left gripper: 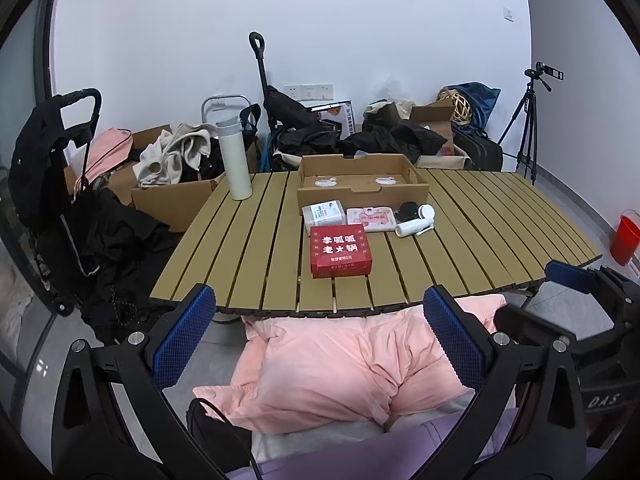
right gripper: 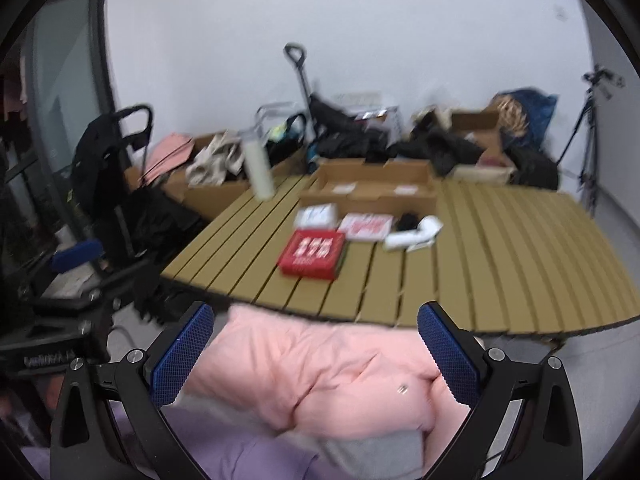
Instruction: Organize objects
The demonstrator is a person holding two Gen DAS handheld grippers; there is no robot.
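pink padded jacket (left gripper: 352, 364) lay nearest | both grippers, left gripper (left gripper: 320, 344) and right gripper (right gripper: 316, 354), were held spread, empty | flat red cardboard box (left gripper: 341, 251) lay ahead, long axis seemingly running away | neither clearly nearer

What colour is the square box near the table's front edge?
Red with white writing: the box shows best in the left wrist view.

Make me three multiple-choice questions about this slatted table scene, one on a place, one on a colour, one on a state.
1. Where does the tall white flask stand?
A. table's far left
B. inside the carton
C. on the floor

2. What colour is the square printed box nearest the table's front edge?
A. green
B. red
C. blue

3. How are the left gripper's fingers?
A. shut on a box
B. shut on cloth
C. open, holding nothing

Key: 1 A, it stands upright on the slats there. 2 B, its lid is red. 3 C, the pads are wide apart.
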